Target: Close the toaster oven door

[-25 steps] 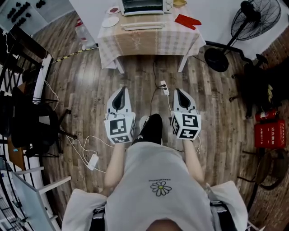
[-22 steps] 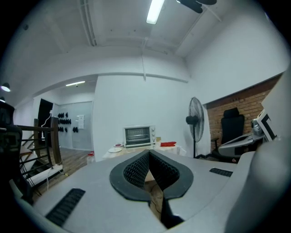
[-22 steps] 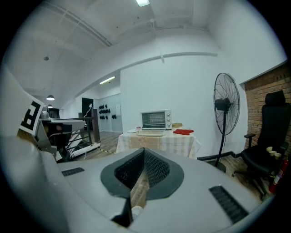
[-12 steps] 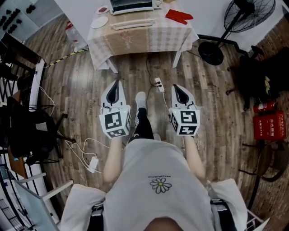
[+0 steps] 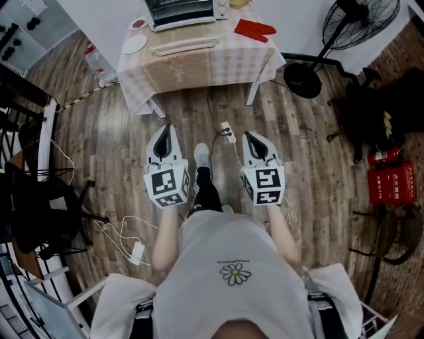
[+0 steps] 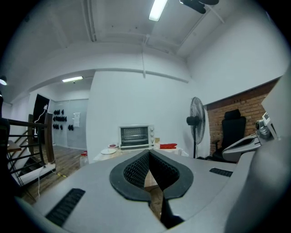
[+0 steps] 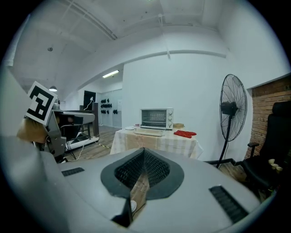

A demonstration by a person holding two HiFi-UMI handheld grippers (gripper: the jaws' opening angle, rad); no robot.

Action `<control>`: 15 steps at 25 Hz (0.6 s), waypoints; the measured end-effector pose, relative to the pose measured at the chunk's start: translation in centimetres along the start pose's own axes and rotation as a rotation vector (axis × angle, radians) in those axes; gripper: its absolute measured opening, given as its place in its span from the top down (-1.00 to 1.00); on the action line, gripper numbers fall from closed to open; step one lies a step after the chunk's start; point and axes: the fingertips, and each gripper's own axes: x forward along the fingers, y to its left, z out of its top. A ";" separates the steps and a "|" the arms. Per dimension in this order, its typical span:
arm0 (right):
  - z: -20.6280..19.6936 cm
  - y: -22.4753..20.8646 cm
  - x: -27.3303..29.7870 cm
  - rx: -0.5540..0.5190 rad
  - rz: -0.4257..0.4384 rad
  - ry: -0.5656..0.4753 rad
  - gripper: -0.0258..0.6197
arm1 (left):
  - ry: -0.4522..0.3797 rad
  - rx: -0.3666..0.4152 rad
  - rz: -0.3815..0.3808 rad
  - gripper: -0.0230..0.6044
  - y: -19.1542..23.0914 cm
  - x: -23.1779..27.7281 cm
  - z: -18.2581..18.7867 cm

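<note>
The silver toaster oven (image 5: 180, 10) stands at the back of a table under a checked cloth (image 5: 199, 66). Its door (image 5: 185, 45) hangs open, lying flat in front of it. Both grippers are held over the wooden floor, well short of the table. My left gripper (image 5: 165, 130) is shut with nothing in it, and my right gripper (image 5: 250, 138) is shut and empty too. In the left gripper view the toaster oven (image 6: 135, 136) shows far off beyond the closed pads (image 6: 136, 167). In the right gripper view the toaster oven (image 7: 157, 118) and its lowered door (image 7: 149, 132) are also distant.
A red mitt (image 5: 255, 28) and a white plate (image 5: 134, 44) lie on the table. A standing fan (image 5: 358, 26) is to the right. A power strip (image 5: 227, 132) and cables lie on the floor ahead. A black chair (image 5: 40, 192) stands to the left, and red boxes (image 5: 391, 182) to the right.
The person has stepped forward, so the table and toaster oven are nearer and lower in the head view. Both grippers stay shut, side by side.
</note>
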 end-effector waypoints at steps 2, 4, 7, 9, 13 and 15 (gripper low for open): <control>0.2 -0.2 1.3 0.001 0.000 0.004 0.89 | 0.007 -0.002 -0.007 0.88 0.2 1.5 -0.1; 0.4 -0.5 2.6 0.005 -0.009 0.000 0.89 | 0.016 0.002 -0.017 0.88 0.5 3.1 -0.2; 0.9 -1.4 5.2 0.021 -0.027 0.000 0.89 | 0.035 0.005 -0.029 0.88 1.2 6.0 -0.6; 1.6 -2.0 7.2 0.034 -0.036 0.003 0.89 | 0.046 0.000 -0.029 0.88 2.1 8.2 -0.6; 3.3 -2.8 11.5 0.046 -0.052 0.014 0.89 | 0.043 -0.021 -0.037 0.88 4.3 12.8 0.2; 4.3 -3.0 14.1 0.026 -0.054 0.024 0.89 | 0.043 -0.033 -0.046 0.88 5.6 15.4 0.4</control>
